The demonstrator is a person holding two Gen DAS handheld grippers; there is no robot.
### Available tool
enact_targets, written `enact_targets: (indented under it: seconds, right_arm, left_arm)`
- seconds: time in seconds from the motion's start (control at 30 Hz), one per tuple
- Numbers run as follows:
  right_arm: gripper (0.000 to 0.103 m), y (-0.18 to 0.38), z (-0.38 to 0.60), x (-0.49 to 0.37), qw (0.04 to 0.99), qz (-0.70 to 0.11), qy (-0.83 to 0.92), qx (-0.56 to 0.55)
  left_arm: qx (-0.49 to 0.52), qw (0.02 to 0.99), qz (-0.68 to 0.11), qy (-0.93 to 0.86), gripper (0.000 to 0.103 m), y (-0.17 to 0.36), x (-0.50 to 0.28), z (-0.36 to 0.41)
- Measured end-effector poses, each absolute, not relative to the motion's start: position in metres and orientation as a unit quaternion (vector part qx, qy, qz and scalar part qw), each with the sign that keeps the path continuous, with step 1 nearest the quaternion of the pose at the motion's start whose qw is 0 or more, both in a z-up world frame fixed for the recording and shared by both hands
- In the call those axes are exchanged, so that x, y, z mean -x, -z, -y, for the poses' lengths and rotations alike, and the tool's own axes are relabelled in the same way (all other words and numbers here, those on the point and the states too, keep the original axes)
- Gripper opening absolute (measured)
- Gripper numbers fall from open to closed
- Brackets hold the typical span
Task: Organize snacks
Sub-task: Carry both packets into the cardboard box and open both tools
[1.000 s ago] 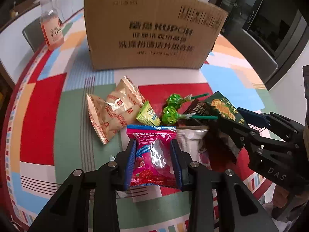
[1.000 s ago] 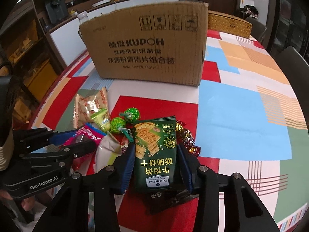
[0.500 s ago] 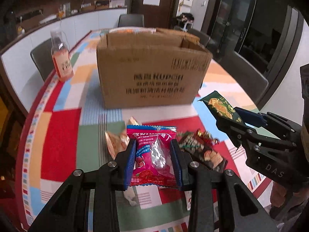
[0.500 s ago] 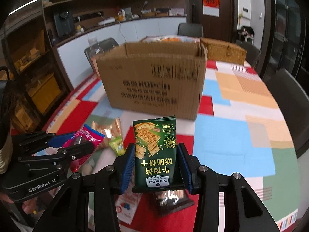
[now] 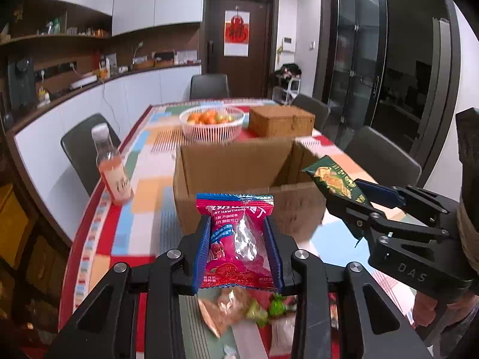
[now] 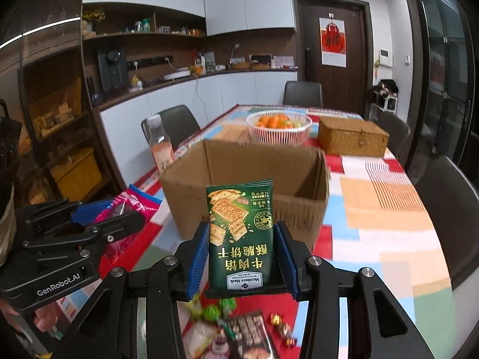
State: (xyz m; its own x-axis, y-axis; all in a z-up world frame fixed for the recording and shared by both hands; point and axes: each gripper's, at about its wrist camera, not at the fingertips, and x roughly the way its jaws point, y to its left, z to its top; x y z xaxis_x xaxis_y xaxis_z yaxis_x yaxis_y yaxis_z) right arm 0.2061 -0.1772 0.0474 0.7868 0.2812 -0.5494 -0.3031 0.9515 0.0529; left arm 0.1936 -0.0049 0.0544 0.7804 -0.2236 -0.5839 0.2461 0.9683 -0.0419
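Snack pile (image 5: 254, 314) below tongs: blurred, partly hidden; box (image 5: 239, 167) interior unseen.

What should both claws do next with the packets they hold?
Probably carry both forward over the open cardboard box and let go. The left claw grips the pink packet and the right claw the green cracker packet; both sit short of the box's near wall.
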Motion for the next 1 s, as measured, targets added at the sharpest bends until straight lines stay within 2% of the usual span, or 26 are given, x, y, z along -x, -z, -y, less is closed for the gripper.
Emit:
enact_targets:
  seconds: [0.47, 0.93, 0.97, 1.0]
  right_arm:
    - [0.045, -0.08, 0.168, -0.274, 0.954, -0.259, -0.151, 0.028]
    - [0.044, -0.053, 0.166, -0.345, 0.936, -0.324, -0.137, 0.027]
    - [0.045, -0.05, 0.166, -0.348, 0.934, -0.329, -0.136, 0.028]
    - [0.045, -0.047, 0.166, -0.352, 0.933, -0.333, -0.133, 0.027]
  left_arm:
    - [-0.026, 0.952, -0.279, 0.125, 0.035, -0.094, -0.271, 0.003]
    - [-0.021, 0.924, -0.36, 0.127, 0.035, -0.06, -0.351, 0.011]
    - [-0.021, 0.922, -0.365, 0.126, 0.036, -0.057, -0.356, 0.012]
    - [-0.022, 0.921, -0.369, 0.121, 0.042, -0.055, -0.359, 0.012]
